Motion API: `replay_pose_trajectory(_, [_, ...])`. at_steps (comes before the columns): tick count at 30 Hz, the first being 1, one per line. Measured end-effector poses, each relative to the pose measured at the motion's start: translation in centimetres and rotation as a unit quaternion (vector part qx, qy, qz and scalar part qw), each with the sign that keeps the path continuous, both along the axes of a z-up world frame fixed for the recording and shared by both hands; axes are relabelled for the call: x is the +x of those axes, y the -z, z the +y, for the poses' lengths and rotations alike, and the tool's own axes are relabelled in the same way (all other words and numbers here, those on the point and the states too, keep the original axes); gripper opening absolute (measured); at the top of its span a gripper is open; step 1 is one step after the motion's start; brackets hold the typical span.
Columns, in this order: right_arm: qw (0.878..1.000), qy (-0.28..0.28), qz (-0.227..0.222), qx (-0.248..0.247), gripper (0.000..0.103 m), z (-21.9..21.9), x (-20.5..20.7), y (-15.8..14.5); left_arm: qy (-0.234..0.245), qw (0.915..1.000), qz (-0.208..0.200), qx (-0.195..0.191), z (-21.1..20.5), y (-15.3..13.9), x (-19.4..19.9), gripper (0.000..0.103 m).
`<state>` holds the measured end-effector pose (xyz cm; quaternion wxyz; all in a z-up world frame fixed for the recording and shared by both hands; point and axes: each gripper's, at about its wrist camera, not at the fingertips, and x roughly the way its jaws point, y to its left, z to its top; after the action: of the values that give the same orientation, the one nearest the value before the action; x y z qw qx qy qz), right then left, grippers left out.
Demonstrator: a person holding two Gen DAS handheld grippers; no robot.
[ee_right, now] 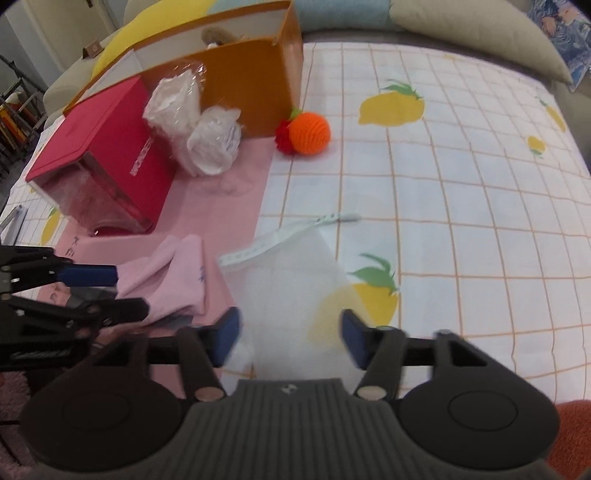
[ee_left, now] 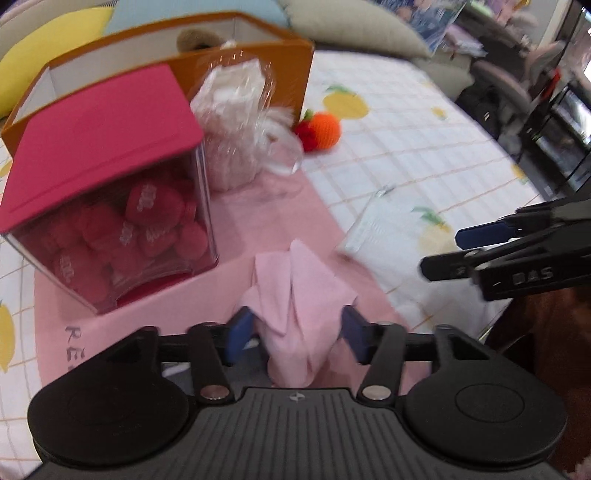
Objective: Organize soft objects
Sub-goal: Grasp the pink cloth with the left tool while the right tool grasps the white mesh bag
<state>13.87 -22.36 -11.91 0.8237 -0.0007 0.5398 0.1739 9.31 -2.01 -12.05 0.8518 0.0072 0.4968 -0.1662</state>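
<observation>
My left gripper (ee_left: 295, 334) is open, with a bunched pink cloth (ee_left: 301, 295) standing between its blue pads; it also shows in the right wrist view (ee_right: 166, 273). My right gripper (ee_right: 290, 338) is open around a clear zip bag (ee_right: 291, 280), which lies on the checked bed cover; the bag also shows in the left wrist view (ee_left: 373, 229). The right gripper shows at the right of the left wrist view (ee_left: 439, 254). An orange crocheted ball with a red piece (ee_right: 308, 133) lies by the brown box (ee_right: 243, 74).
A red-lidded clear box (ee_left: 107, 177) of red plush pieces stands on a pink mat (ee_left: 258, 214). Plastic-wrapped white bundles (ee_right: 195, 125) lean on the brown box. Pillows (ee_right: 461, 26) line the far edge. The bed cover (ee_right: 461, 184) stretches right.
</observation>
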Motion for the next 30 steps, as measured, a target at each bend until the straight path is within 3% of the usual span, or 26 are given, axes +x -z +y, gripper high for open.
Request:
replay_pose_trajectory(4, [0.999, -0.011, -0.002, -0.031, 0.081, 0.7, 0.9, 1.1, 0.006, 0.9997, -0.024, -0.005, -0.2, 0.0, 0.5, 0.083])
replay_pose_trajectory(10, [0.998, -0.03, 0.015, -0.055, 0.082, 1.4, 1.1, 2.5, 0.055, 0.9962, -0.033, 0.059, -1.6, 1.7, 0.7, 0.085])
replay_pose_trajectory(20, [0.994, -0.056, 0.022, -0.09, 0.084, 2.4, 0.9, 3.2, 0.04, 0.9981, -0.014, 0.044, -1.3, 3.2, 1.4, 0.086])
replay_pose_trajectory(23, [0.994, -0.061, 0.014, -0.087, 0.073, 2.5, 0.7, 3.0, 0.046, 0.9973, -0.02, 0.054, -1.6, 3.2, 1.1, 0.085])
replay_pose_trajectory(28, [0.992, -0.088, -0.008, -0.084, 0.032, 3.3, -0.1, 2.4, 0.049, 0.9973, -0.025, 0.049, -1.8, 3.0, 0.8, 0.072])
replay_pose_trajectory(30, [0.991, -0.101, -0.014, -0.086, 0.02, 3.8, -0.4, 2.3, 0.058, 0.9966, -0.03, 0.049, -2.0, 2.9, 0.6, 0.06])
